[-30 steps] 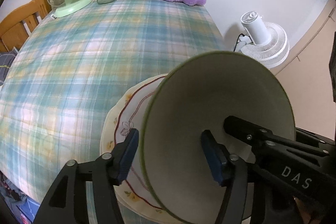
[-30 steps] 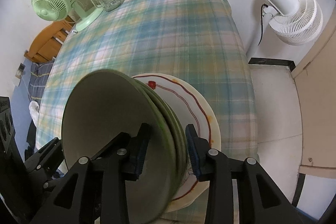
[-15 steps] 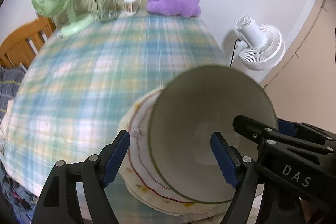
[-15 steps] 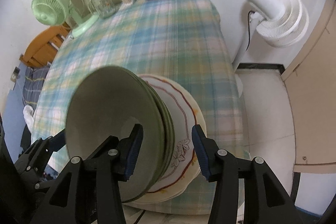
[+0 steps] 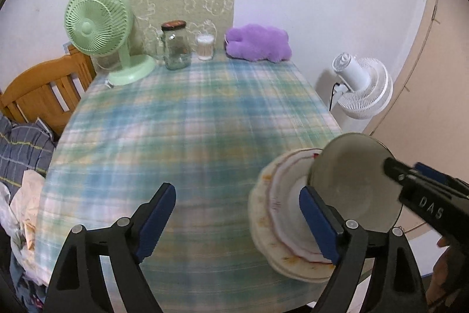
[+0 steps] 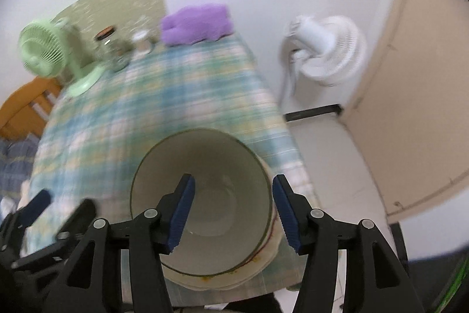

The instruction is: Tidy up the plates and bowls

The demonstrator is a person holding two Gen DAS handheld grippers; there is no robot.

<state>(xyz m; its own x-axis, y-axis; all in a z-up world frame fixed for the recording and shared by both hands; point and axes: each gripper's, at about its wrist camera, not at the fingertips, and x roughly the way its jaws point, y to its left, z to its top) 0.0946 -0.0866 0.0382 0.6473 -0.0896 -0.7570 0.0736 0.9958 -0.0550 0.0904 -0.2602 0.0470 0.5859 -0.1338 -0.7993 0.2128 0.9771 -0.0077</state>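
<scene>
Bowl [image 6: 205, 195]: pale green w/ thin dark rim, sits on the plates [image 5: 281, 228] at the table's near right corner; in left view it looks tilted, opening facing left.
Plates: small stack, cream w/ red line and flower print, under the bowl, on the tablecloth [image 5: 176, 137].
Right gripper [image 6: 231, 213]: jaws wide apart, straddling the bowl's near rim; one blue pad [image 6: 180, 213] over the inside, other outside. Contact w/ rim: can't tell. Not clamped.
Left gripper [image 5: 237, 225]: jaws spread wide, holds nothing; sits left of the plates, right pad [image 5: 318, 222] in front of the stack.
Tablecloth: green-blue plaid, blurred.
Green fan [image 5: 99, 28]: far left corner of table.
Jar [image 5: 176, 46]: glass, dark lid, right of green fan.
Small white container [image 5: 205, 47]: right of jar.
Purple plush [image 5: 258, 41]: far right end of table.
White fan [image 5: 363, 87]: on floor, beyond table's right edge.
Wooden chair [image 5: 44, 90]: beyond table's left edge.
</scene>
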